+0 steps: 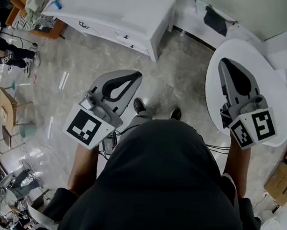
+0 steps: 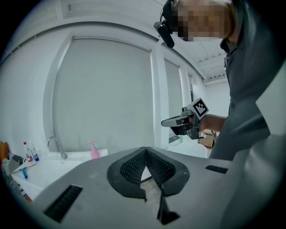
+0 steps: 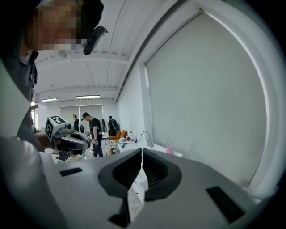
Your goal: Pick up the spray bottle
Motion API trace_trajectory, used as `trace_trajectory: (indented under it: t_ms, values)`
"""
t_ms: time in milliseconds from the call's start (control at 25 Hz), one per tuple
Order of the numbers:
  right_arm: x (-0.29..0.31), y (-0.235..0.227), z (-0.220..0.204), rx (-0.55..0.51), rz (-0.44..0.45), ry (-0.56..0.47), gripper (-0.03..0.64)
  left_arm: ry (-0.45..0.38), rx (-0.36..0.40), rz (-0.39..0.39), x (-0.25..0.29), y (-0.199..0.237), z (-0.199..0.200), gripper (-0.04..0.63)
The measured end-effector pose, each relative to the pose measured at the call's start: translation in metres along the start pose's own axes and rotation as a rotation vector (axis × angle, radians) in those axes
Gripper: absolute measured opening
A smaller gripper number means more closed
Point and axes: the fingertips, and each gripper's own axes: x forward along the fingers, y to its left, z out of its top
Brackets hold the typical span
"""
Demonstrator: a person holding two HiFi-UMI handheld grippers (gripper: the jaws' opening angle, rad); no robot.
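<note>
Left gripper [image 2: 145, 148] and right gripper [image 3: 142, 150] are both held out, jaws pressed together. The spray bottle [image 2: 94, 150] (pink, upright) stands well ahead on the counter [image 2: 53, 164], near the faucet [image 2: 56, 145].

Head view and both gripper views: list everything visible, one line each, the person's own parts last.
spray bottle: one, pink, on the white counter near the faucet.
faucet: one, metal, on that counter.
counter: one, white, with sink, top of head view.
small bottles: at least two, red and blue tops, counter's end.
round table: one, white, under the right gripper.
cardboard boxes: two, brown, floor at right.
bystanders: several, dark clothes, far across the room.
shoes: two, dark, on the floor between the grippers.
left gripper: one, grey, jaws together, empty, over floor.
right gripper: one, grey, jaws together, empty, over round table.
</note>
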Motion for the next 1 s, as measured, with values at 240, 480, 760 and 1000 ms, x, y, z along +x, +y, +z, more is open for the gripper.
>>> trace_trajectory:
  t_ms: [240, 480, 760, 1000]
  values:
    - [0.038, 0.039, 0.011, -0.002, -0.036, -0.007, 0.011, -0.013, 0.011, -0.042, -0.029, 0.047, -0.008, 0.005]
    - [0.072, 0.074, 0.017, 0.001, -0.082, -0.023, 0.011, -0.015, 0.034, -0.079, -0.060, 0.091, -0.020, 0.005]
    - [0.097, 0.098, 0.013, 0.027, -0.110, -0.006, 0.011, -0.012, 0.030, -0.105, -0.080, 0.124, -0.027, 0.005]
    - [0.110, 0.082, 0.010, 0.038, -0.102, 0.017, 0.011, 0.021, 0.017, -0.108, -0.061, 0.137, -0.035, 0.005]
